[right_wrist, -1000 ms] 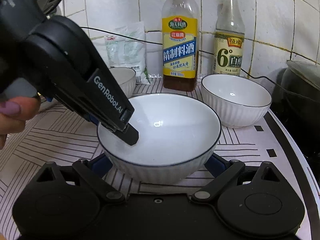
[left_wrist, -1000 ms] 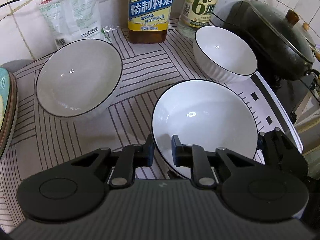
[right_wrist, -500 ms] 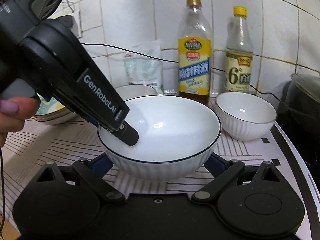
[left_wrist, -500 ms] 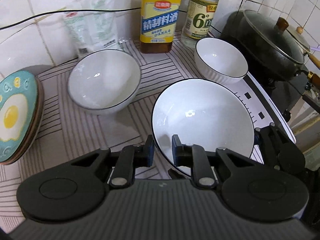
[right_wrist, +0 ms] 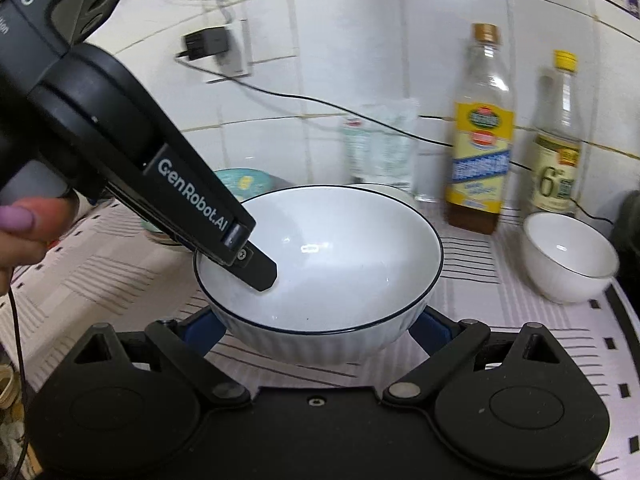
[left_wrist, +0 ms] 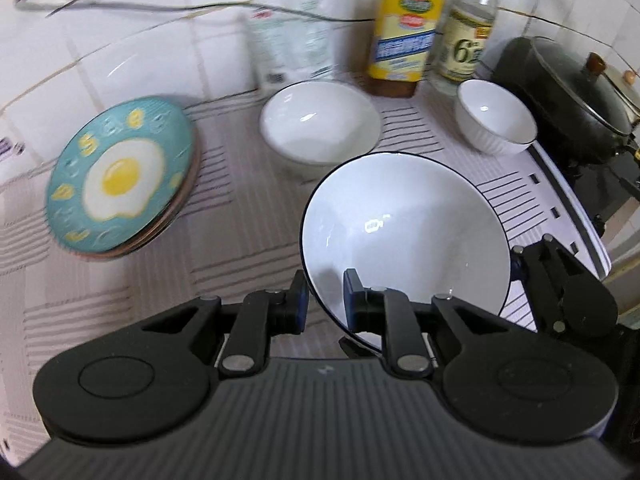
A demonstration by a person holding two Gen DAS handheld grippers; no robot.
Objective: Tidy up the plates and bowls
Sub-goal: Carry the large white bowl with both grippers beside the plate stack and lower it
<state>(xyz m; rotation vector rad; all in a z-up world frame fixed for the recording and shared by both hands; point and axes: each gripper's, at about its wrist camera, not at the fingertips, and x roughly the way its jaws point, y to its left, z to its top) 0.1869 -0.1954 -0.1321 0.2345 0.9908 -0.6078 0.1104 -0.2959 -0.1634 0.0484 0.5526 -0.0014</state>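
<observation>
3 bowls, 1 plate stack, 2 bottles, 1 wok.

**Bowls and plates: current positions**

Large white bowl, dark blue rim, ribbed outer wall: raised off the counter, upright, slightly tilted. One side of its rim is pinched by the left gripper; its outer wall sits between the fingers of the right gripper.

Second large white bowl: upright on the counter, behind the raised one, empty.

Small white bowl: upright on the counter, far right, empty.

Stack of teal plates with a fried-egg print on the top one: on the counter, left of the bowls.
</observation>
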